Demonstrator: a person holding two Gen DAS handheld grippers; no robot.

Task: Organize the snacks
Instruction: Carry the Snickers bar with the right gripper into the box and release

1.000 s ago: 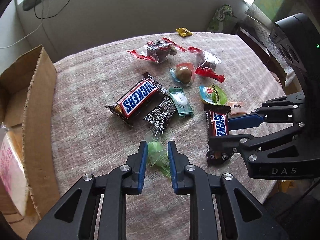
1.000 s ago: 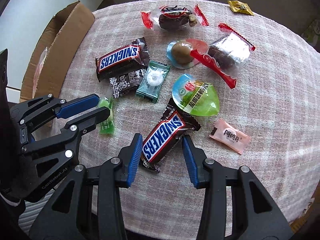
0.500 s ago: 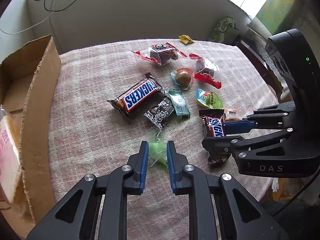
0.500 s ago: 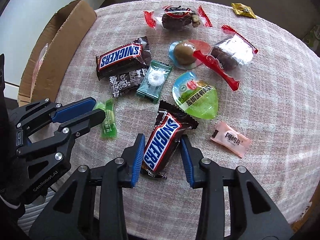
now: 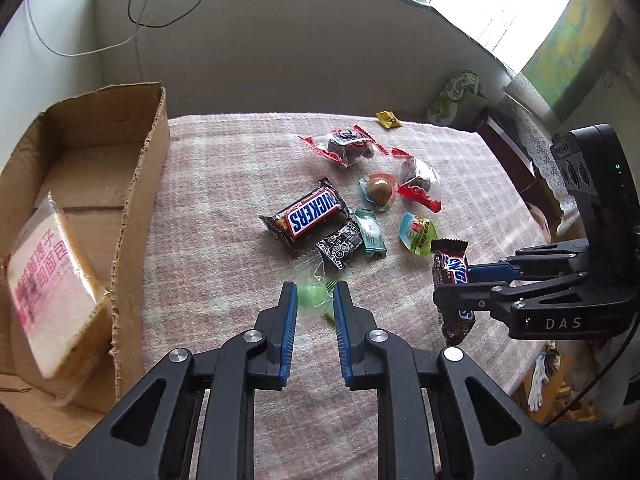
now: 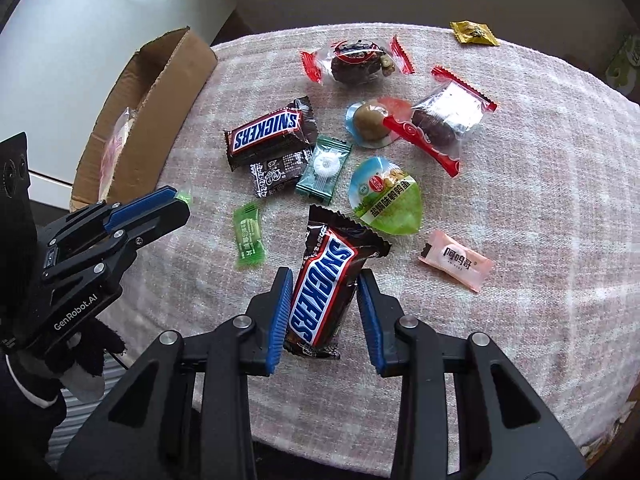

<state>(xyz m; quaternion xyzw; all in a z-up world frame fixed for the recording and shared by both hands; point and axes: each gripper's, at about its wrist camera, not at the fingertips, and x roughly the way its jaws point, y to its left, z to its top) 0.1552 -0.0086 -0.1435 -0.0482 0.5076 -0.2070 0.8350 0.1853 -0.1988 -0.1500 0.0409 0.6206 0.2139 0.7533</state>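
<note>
My right gripper (image 6: 324,286) is shut on a Snickers bar (image 6: 324,288) and holds it above the cloth; it shows from the side in the left wrist view (image 5: 452,276). My left gripper (image 5: 315,294) is shut on a small green candy (image 5: 314,294); its green tip peeks past the fingers in the right wrist view (image 6: 183,197). A second green candy (image 6: 249,236) lies on the cloth. Another Snickers bar (image 6: 266,134) lies mid-table. A cardboard box (image 5: 132,216) stands at the left with a bread pack (image 5: 52,276) inside.
Several wrapped snacks lie on the pink checked cloth (image 6: 540,200): black candy (image 6: 276,174), teal mint (image 6: 324,170), green jelly cup (image 6: 386,198), pink candy (image 6: 456,260), red-ended packs (image 6: 358,60), yellow candy (image 6: 474,33). The table edge runs along the right and front.
Both grippers have risen and drawn back with their snacks. The Snickers bar is now lifted off the cloth. The left gripper's view has swung toward the box.
</note>
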